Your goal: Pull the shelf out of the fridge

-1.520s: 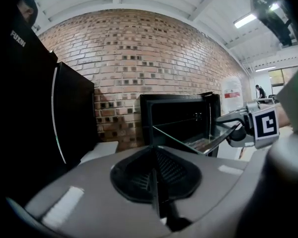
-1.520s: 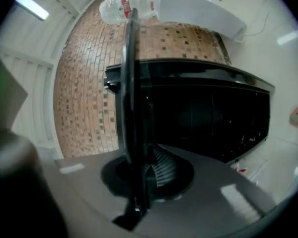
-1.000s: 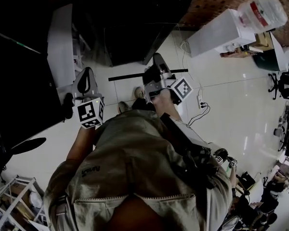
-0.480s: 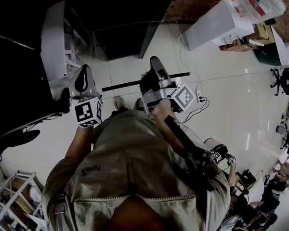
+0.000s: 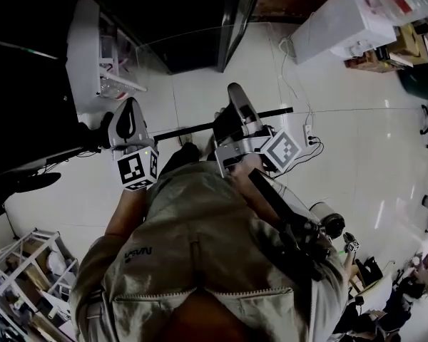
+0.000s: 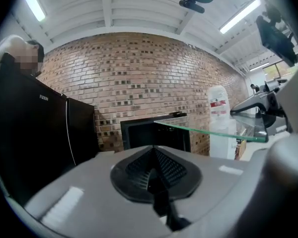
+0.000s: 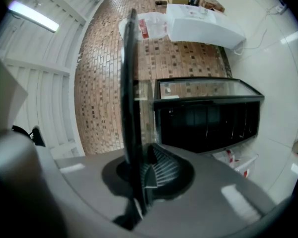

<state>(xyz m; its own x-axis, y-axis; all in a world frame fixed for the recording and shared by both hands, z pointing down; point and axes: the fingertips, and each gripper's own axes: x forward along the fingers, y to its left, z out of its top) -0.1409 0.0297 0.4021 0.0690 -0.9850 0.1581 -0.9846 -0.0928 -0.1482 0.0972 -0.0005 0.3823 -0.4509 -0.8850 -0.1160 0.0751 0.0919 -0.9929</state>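
The shelf (image 5: pixel 185 128), a clear glass pane with a black strip along its near edge, is held level in the air in front of the person, with the strip crossing between the two grippers in the head view. The right gripper (image 5: pixel 234 109) is clamped on that strip towards its right end: in its own view the strip (image 7: pixel 130 83) runs straight through the closed pads of the gripper (image 7: pixel 141 170), and the glass spreads away towards the fridge (image 7: pixel 206 123). The left gripper (image 5: pixel 127 112) sits just beside the strip's left end. In its own view its jaws (image 6: pixel 151 170) are pressed together with nothing between them, and the pane's green edge (image 6: pixel 213 131) floats off to the right (not touching it, as far as that view shows). The glass reaches on towards the black fridge (image 5: pixel 200 27). Its far edge overlaps the fridge's mouth in the head view, and I cannot tell whether it is fully out. Left of the left gripper stands the open white door (image 5: pixel 85 55) with its racks, close by on that side. To the right and nearer the person, the pale floor (image 5: pixel 357 162) is open, with a cable (image 5: pixel 299 77) lying across it. A white dispenser (image 5: pixel 342 27) stands well apart at the brick wall (image 6: pixel 139 68).
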